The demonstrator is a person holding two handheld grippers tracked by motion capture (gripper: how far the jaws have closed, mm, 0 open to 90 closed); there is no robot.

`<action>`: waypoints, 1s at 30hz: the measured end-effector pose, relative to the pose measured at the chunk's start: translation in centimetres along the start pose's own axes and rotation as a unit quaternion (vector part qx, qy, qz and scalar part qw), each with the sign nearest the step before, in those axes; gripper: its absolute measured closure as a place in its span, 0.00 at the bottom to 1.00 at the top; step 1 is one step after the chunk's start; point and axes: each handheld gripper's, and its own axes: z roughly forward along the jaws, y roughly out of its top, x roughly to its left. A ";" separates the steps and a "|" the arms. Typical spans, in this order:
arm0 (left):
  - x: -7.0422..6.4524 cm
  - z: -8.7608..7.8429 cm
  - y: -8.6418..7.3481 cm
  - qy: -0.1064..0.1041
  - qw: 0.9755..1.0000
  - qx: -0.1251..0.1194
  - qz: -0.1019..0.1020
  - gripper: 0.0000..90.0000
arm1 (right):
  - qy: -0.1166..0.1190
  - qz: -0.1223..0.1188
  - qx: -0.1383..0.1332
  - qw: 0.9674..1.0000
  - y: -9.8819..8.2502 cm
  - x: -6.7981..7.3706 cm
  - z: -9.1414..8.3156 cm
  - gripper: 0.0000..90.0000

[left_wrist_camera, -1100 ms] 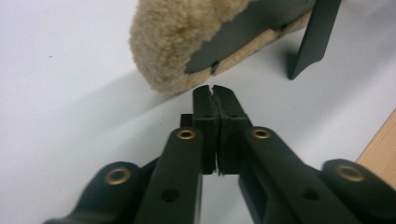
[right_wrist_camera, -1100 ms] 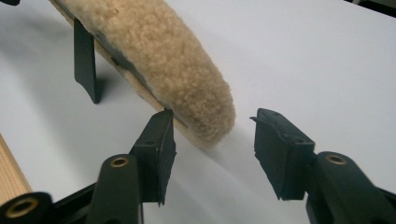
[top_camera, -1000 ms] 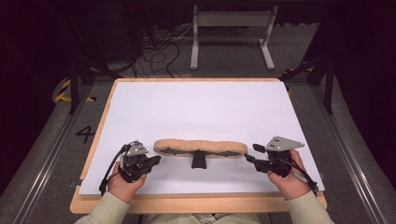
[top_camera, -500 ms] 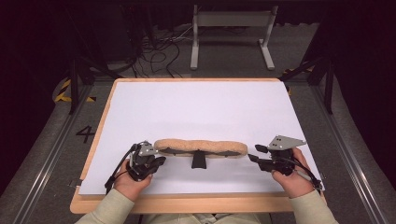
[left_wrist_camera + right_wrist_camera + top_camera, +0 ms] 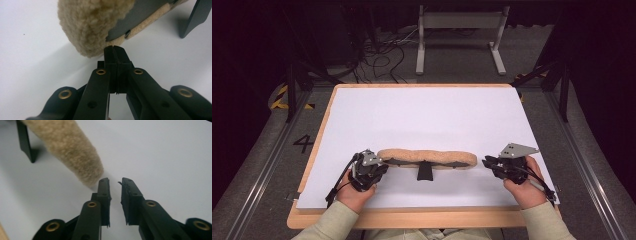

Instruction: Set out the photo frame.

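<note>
A long tan fleece pad [image 5: 427, 157] lies across the white sheet, with a black bracket [image 5: 424, 172] under its middle. My left gripper [image 5: 382, 163] is at the pad's left end. In the left gripper view its jaws are pressed together, and the left gripper [image 5: 115, 47] has its tips against the edge of the pad [image 5: 87, 22] below its grey backing [image 5: 140, 15]. My right gripper [image 5: 484, 161] is just off the pad's right end. In the right gripper view the right gripper [image 5: 115, 181] shows a narrow gap; its jaws have just been closing with nothing between them, beside the pad [image 5: 70, 147].
The white sheet [image 5: 427, 115] covers a wooden board [image 5: 412, 217]. Beyond the board, a metal stand [image 5: 459, 30] and loose cables [image 5: 387, 55] are on the dark floor. A "4" mark [image 5: 304, 144] is on the floor at the left.
My left gripper has edged right up to the pad's left end. The right gripper's jaws have narrowed. The pad has not moved.
</note>
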 end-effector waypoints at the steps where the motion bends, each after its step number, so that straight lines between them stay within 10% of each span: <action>1: -0.1 0.1 0.0 0.001 1.000 -0.001 0.001 1.00 | 0.000 0.000 0.000 1.000 0.0 0.0 0.0 0.92; 30: 0.9 1.2 0.8 0.007 1.000 -0.017 -0.021 1.00 | 0.044 -0.026 -0.003 0.999 0.9 0.9 2.1 1.00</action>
